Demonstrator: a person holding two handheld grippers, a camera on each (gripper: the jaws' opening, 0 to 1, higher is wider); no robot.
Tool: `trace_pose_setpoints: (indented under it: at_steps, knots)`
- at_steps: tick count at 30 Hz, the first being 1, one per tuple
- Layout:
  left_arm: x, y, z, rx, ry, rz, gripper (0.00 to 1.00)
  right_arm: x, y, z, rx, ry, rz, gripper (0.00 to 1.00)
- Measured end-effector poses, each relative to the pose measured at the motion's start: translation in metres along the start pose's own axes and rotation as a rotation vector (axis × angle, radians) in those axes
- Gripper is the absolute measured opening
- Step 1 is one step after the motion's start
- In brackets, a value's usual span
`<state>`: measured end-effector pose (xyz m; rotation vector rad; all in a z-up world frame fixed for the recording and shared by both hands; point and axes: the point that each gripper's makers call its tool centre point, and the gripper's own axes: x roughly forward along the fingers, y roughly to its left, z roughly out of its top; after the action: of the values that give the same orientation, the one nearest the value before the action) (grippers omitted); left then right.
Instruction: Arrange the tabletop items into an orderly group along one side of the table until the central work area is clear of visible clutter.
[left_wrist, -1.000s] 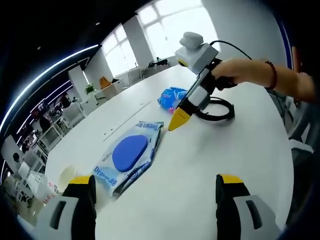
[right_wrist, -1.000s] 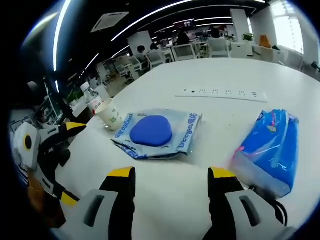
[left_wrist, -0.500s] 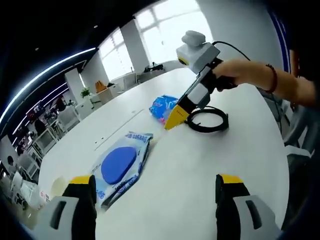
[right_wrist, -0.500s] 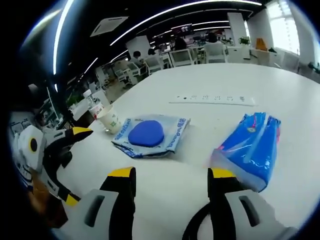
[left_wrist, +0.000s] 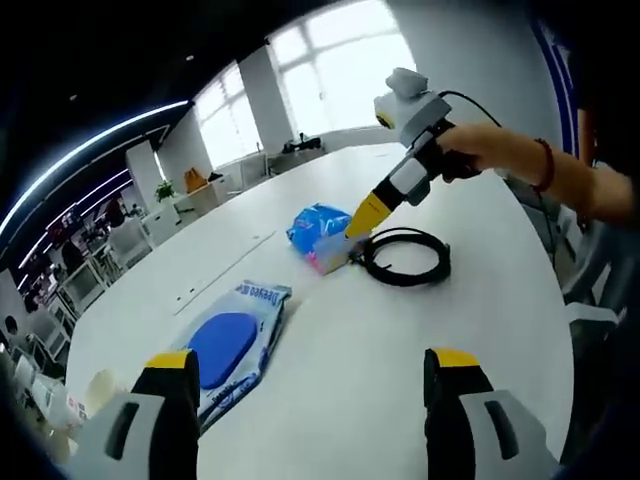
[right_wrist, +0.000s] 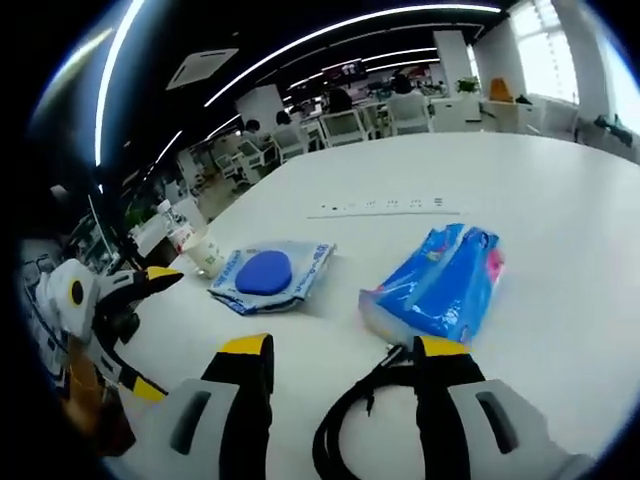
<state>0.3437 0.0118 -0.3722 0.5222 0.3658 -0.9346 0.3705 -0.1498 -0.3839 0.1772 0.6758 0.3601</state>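
Observation:
A wet-wipes pack (left_wrist: 228, 340) with a blue lid lies flat on the white table (left_wrist: 350, 380), beside a paper cup (left_wrist: 98, 385). Farther off lie a blue snack packet (left_wrist: 318, 225) and a coiled black cable (left_wrist: 405, 258). My left gripper (left_wrist: 310, 360) stands open over bare table. The right gripper (left_wrist: 368, 212), held by a hand, points its yellow tips at the packet's near end. In the right gripper view, my right gripper (right_wrist: 343, 348) is open, with the cable (right_wrist: 350, 420) lying below its jaws, the blue packet (right_wrist: 440, 285) just ahead, and the wipes pack (right_wrist: 268, 275) and cup (right_wrist: 205, 252) farther left.
A power strip (right_wrist: 385, 208) is set into the table (right_wrist: 560, 200) beyond the packet. The left gripper (right_wrist: 110, 300) shows at the left of the right gripper view. Office desks and chairs stand behind the table. Bottles stand near the cup at the table's edge.
The right gripper has drawn back from the wipes pack and now hovers over the cable by the blue packet. The left gripper view has also pulled back. The items have not moved.

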Motion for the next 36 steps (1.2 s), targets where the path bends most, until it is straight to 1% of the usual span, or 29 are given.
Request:
trace_pose_setpoints:
  at_steps: [2,5,7,9,11,14,15,17,23,27,30,32,36]
  knots:
    - [0.002,-0.002,0.001,0.004,0.000,-0.006,0.92,-0.005,-0.009,-0.002,0.010,0.000,-0.013,0.54]
    - [0.005,-0.003,0.004,0.007,0.000,-0.006,0.92,-0.009,-0.016,-0.003,0.015,-0.004,-0.022,0.53]
    - [0.006,-0.004,0.007,0.007,-0.008,-0.009,0.88,-0.011,-0.019,-0.004,0.017,0.001,-0.029,0.53]
    - [0.009,-0.005,0.010,0.008,-0.018,-0.009,0.81,-0.013,-0.024,-0.004,0.009,0.003,-0.043,0.52]
    - [0.012,-0.008,0.012,0.018,-0.027,-0.017,0.78,-0.015,-0.028,-0.005,0.009,0.002,-0.051,0.51]
    - [0.020,-0.008,0.017,0.013,-0.036,-0.022,0.78,-0.016,-0.028,-0.005,0.009,0.002,-0.052,0.51]
    - [0.022,-0.009,0.019,0.012,-0.039,-0.023,0.78,-0.018,-0.036,-0.005,0.016,-0.001,-0.070,0.51]
    - [0.028,-0.010,0.022,0.010,-0.044,-0.029,0.78,-0.019,-0.040,-0.007,0.013,0.002,-0.078,0.51]
    - [0.040,-0.014,0.024,0.024,-0.038,-0.043,0.78,-0.020,-0.049,-0.010,0.024,0.006,-0.088,0.51]
    - [0.047,-0.013,0.029,0.045,-0.037,-0.043,0.75,-0.019,-0.056,-0.011,0.034,0.014,-0.095,0.50]
    - [0.053,-0.011,0.038,0.045,-0.057,-0.042,0.75,-0.019,-0.061,-0.012,0.035,0.022,-0.102,0.50]
    - [0.058,-0.012,0.041,0.043,-0.059,-0.049,0.74,-0.019,-0.064,-0.013,0.035,0.023,-0.105,0.49]
    - [0.067,-0.014,0.044,0.055,-0.056,-0.057,0.73,-0.018,-0.071,-0.012,0.053,0.021,-0.108,0.49]
